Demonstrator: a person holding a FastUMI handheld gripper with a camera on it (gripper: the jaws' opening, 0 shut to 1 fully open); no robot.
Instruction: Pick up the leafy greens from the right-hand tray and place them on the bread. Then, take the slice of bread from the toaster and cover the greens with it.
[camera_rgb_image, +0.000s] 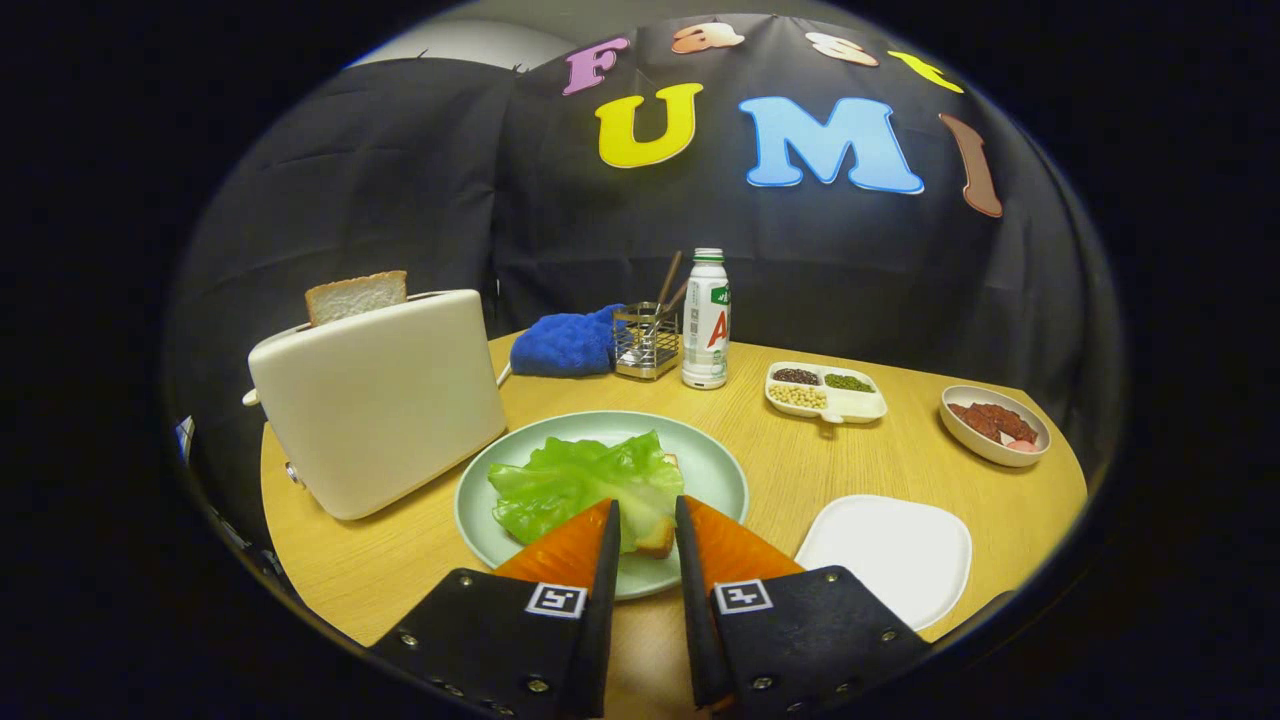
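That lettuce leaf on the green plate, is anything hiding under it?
Yes. A corner of bread pokes out from under the leafy greens on the green plate, between the open gripper's fingertips. The leaf covers the rest of the bread.

My one camera rides on the gripper (647, 520), looking forward along its two fingers, which show at six o'clock with a narrow gap between the jaws. I'm low and close over the near edge of the surface (780, 450), tilted slightly down. The plate (720, 470) lies just ahead of the fingertips, the toaster (380, 400) stands at ten o'clock, the bottle (706, 320) at twelve, and the booth's wall (400, 180) closes the far side.
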